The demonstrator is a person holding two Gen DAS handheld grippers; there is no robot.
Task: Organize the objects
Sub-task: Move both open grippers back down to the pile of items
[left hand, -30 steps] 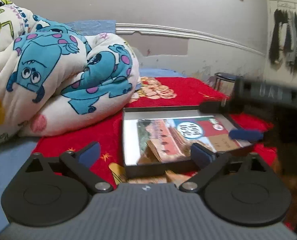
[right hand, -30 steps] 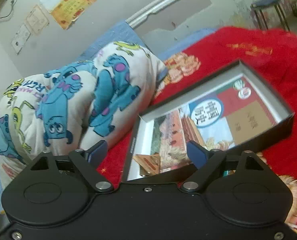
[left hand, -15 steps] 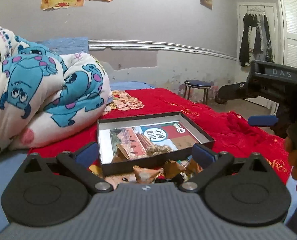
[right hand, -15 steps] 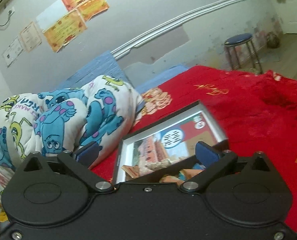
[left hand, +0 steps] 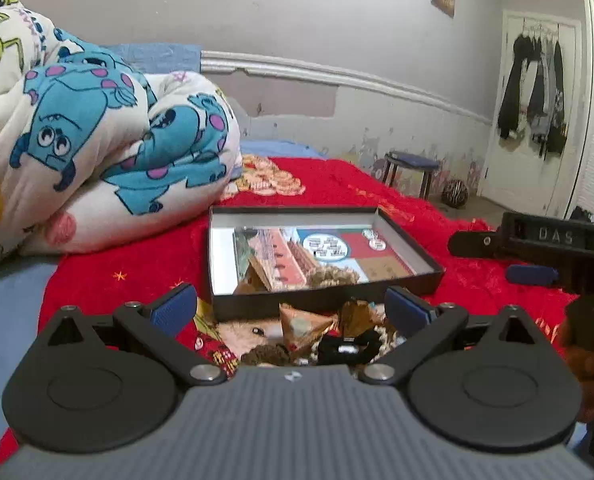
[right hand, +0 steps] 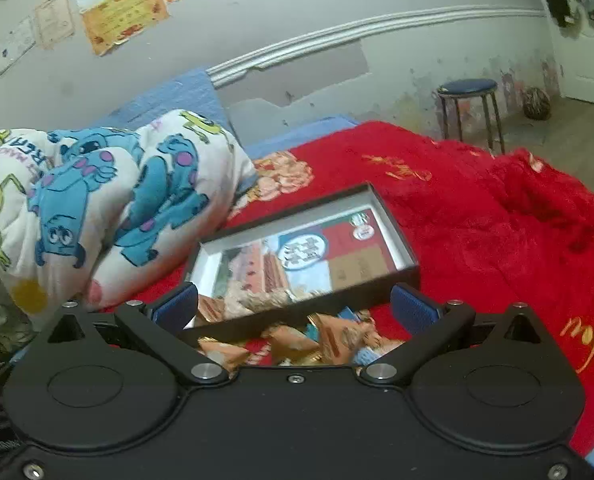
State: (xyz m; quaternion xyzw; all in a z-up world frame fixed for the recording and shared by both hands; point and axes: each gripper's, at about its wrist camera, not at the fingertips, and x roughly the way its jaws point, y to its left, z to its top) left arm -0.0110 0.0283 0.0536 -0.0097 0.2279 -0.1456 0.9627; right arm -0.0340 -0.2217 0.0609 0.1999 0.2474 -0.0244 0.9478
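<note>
A shallow black box [left hand: 409,276] with a printed lining lies open on the red blanket [left hand: 137,264]; it also shows in the right wrist view [right hand: 401,276]. A few brown wrapped packets [left hand: 257,278] sit in its near left corner. More brown packets [left hand: 303,326] and a small black object [left hand: 347,346] lie on the blanket in front of it, also in the right wrist view [right hand: 297,338]. My left gripper [left hand: 291,310] is open above these. My right gripper [right hand: 295,308] is open over the box's near wall; it shows at the right in the left wrist view [left hand: 533,258].
A rolled white quilt with blue monsters [left hand: 97,148] lies to the left of the box [right hand: 109,200]. A blue stool [right hand: 469,108] and a striped ball [left hand: 455,194] stand by the far wall. A white door with hanging dark clothes [left hand: 537,92] is at the right.
Both grippers have pulled back from the box and dropped, so the loose packets in front of it come into view. Both stay open.
</note>
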